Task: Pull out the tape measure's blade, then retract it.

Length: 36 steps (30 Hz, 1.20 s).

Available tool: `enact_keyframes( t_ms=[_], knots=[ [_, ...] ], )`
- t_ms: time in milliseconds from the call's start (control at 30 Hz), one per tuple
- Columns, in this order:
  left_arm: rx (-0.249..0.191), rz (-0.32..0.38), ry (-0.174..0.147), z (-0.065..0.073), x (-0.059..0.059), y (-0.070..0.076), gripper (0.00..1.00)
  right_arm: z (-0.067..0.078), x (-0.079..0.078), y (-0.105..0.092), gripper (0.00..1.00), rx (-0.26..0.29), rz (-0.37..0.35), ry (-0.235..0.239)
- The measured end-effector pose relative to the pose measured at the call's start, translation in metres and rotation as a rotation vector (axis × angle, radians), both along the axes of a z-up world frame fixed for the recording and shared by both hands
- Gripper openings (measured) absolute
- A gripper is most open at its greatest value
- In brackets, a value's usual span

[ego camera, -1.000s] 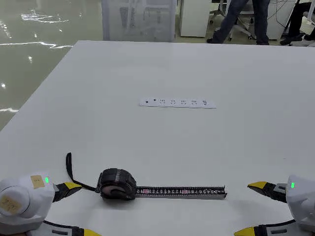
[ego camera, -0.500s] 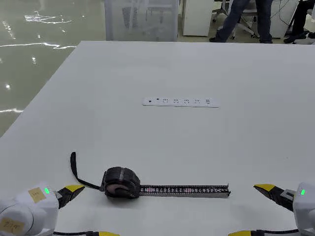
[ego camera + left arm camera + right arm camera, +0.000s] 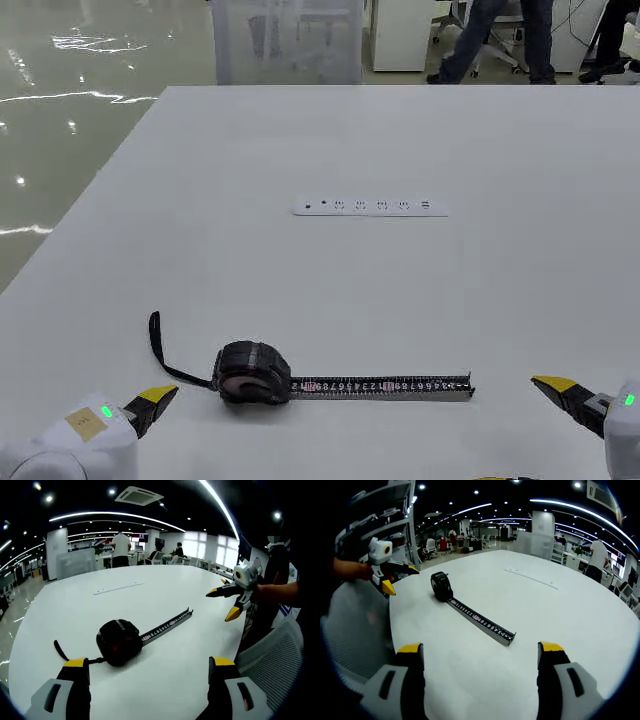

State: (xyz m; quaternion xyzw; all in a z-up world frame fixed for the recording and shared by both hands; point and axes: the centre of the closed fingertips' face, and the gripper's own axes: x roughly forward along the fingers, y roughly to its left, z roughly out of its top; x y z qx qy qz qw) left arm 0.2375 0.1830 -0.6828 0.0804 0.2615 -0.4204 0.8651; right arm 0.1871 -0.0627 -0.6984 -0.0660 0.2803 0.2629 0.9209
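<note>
Black tape measure (image 3: pixel 247 372) lies near the front edge of the white table (image 3: pixel 400 130), its blade (image 3: pixel 380 385) drawn out flat to the right. The left claw (image 3: pixel 148 663) and right claw (image 3: pixel 480 647) both stand wide apart, one off each end, touching neither. A power strip (image 3: pixel 369 207) lies farther back.

The tape measure (image 3: pixel 248 373) is black, and its blade (image 3: pixel 380 386) shows black-and-white numbers with red marks. The table (image 3: pixel 400 140) under it is white; the left gripper (image 3: pixel 148 662) and right gripper (image 3: pixel 480 647) have yellow jaw tips.
</note>
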Motion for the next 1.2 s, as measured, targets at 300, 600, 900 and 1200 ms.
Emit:
enact_keyframes(
  t_ms=[300,600,900,1200],
  knots=[
    [-0.041,0.027,-0.007,0.013,-0.004,-0.01,1.0,0.009,-0.002,0.011,0.97,0.032,-0.002,0.004],
    [-0.053,0.038,-0.008,0.016,-0.003,-0.012,1.0,0.016,0.004,0.02,0.98,0.04,0.004,0.006],
    [-0.042,0.043,-0.008,0.017,-0.001,-0.011,1.0,0.017,0.004,0.022,0.98,0.028,0.013,0.008],
    [-0.028,0.054,-0.009,0.016,-0.003,-0.011,1.0,0.016,0.003,0.026,0.98,0.024,0.019,0.01]
  ],
)
